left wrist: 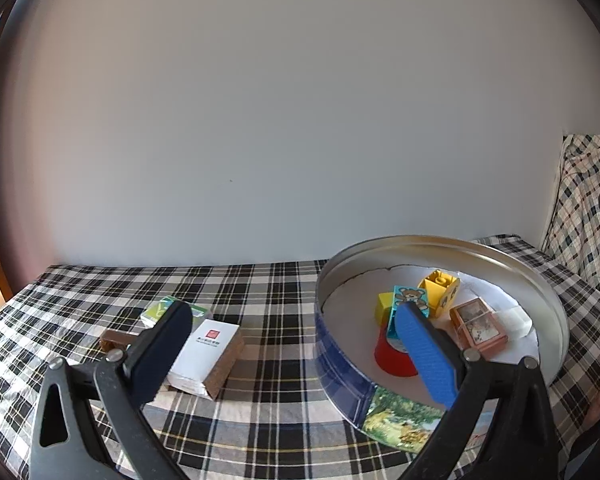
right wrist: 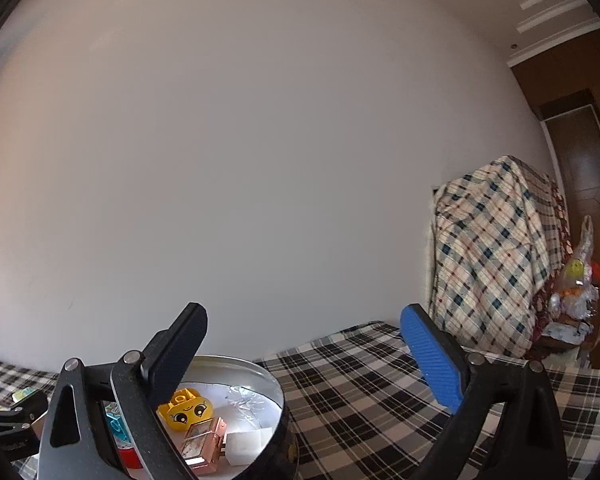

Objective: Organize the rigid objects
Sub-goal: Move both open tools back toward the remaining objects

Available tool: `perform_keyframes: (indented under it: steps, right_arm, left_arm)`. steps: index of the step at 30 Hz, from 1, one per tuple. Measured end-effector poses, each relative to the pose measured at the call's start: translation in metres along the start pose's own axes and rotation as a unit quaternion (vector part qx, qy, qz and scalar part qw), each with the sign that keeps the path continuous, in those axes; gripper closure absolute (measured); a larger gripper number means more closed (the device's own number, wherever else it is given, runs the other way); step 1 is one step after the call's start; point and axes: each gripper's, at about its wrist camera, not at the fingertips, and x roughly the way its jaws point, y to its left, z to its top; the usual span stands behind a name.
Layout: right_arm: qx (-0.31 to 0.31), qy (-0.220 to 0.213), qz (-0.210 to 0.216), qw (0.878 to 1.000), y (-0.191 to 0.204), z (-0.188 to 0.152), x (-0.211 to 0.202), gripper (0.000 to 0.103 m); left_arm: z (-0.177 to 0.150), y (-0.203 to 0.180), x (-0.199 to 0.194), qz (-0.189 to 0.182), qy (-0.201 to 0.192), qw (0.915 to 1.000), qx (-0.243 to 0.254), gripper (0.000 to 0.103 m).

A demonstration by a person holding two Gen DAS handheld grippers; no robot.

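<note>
Black and blue fingers (left wrist: 424, 354) of the left gripper (left wrist: 296, 344) stand wide apart and empty above a surface covered in black-and-white plaid cloth (left wrist: 272, 292), straddling the gap between 2 groups of objects. Left of that gap, outside the container, lie a white-topped, brown-sided cardboard box (left wrist: 208, 354), a green-and-white carton (left wrist: 162, 308) behind it and a small brown block (left wrist: 112, 339). Right of it, a round blue tin with a silver rim (left wrist: 340, 364) already holds a yellow toy brick (left wrist: 440, 290), a teal bear-print block (left wrist: 410, 300), a red round piece (left wrist: 392, 358), a pink-framed case (left wrist: 478, 326) and a clear plastic cube (left wrist: 512, 318). The right gripper (right wrist: 304, 354), also spread open and carrying nothing, hangs beside the tin's far side, its dark finger overlapping the rim in view.

Likely trouble: the tin is crowded toward 1 side, so a box lowered there could land on the bricks and tip out. The white box leans on something beneath it; a careless pinch may slide it across the cloth. Either gripper could clip the thin metal rim and shove the tin.
</note>
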Motion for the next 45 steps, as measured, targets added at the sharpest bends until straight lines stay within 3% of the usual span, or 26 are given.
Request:
perform_keyframes:
  steps: [19, 25, 45]
  right_arm:
    - [-0.003, 0.030, 0.004, 1.000, 0.035, -0.006, -0.017, 0.004]
    - [0.009, 0.058, 0.023, 0.998, 0.053, -0.013, -0.014, 0.004]
    - [-0.022, 0.094, 0.109, 0.989, 0.151, -0.029, -0.031, 0.004]
  left_arm:
    - [-0.002, 0.042, -0.004, 0.022, -0.004, 0.9997, 0.003, 0.000]
    - [-0.003, 0.062, -0.002, 0.030, 0.003, 0.9995, -0.006, 0.000]
    - [-0.006, 0.126, 0.004, 0.058, 0.017, 0.9978, -0.028, 0.000]
